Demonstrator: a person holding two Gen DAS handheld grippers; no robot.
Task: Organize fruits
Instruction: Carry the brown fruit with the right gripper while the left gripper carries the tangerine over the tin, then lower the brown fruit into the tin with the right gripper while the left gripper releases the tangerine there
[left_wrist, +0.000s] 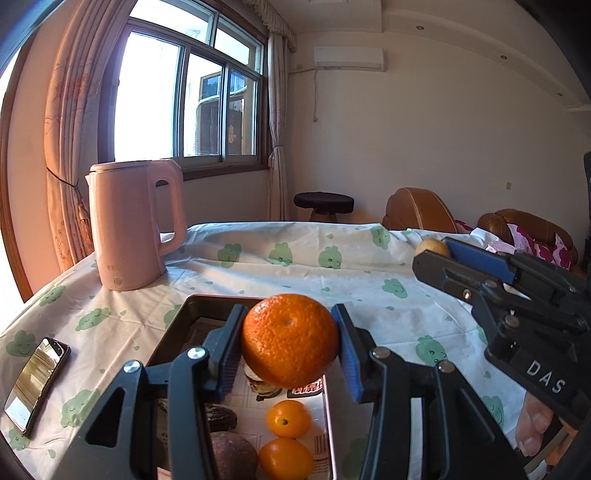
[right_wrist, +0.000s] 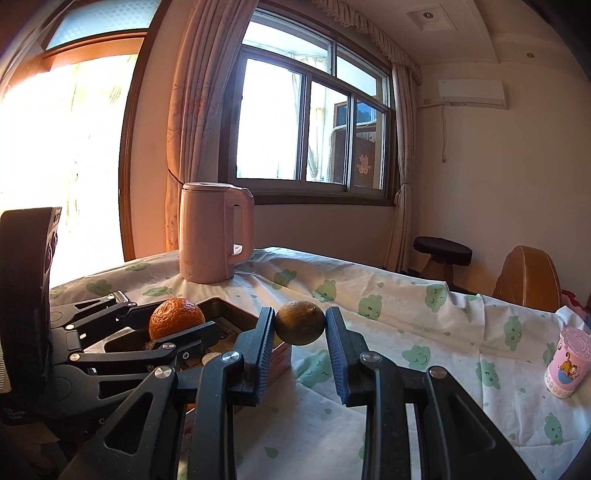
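Observation:
My left gripper (left_wrist: 290, 341) is shut on a large orange (left_wrist: 290, 339) and holds it above a dark metal tray (left_wrist: 192, 314). The tray holds two small oranges (left_wrist: 288, 419), a brownish fruit (left_wrist: 231, 456) and a dark item. My right gripper (right_wrist: 300, 326) is shut on a small brown-green round fruit (right_wrist: 300, 322) and holds it just right of the tray (right_wrist: 236, 317). In the right wrist view the left gripper with the orange (right_wrist: 176, 322) is at the left. In the left wrist view the right gripper (left_wrist: 439, 254) is at the right with its fruit (left_wrist: 432, 246) peeking out.
A pink kettle (left_wrist: 135, 225) stands at the table's back left. A phone (left_wrist: 37, 382) lies left of the tray. A small pink cup (right_wrist: 567, 363) stands at the table's right. The cloud-print tablecloth (left_wrist: 369, 280) covers the table. A stool and brown chairs stand behind.

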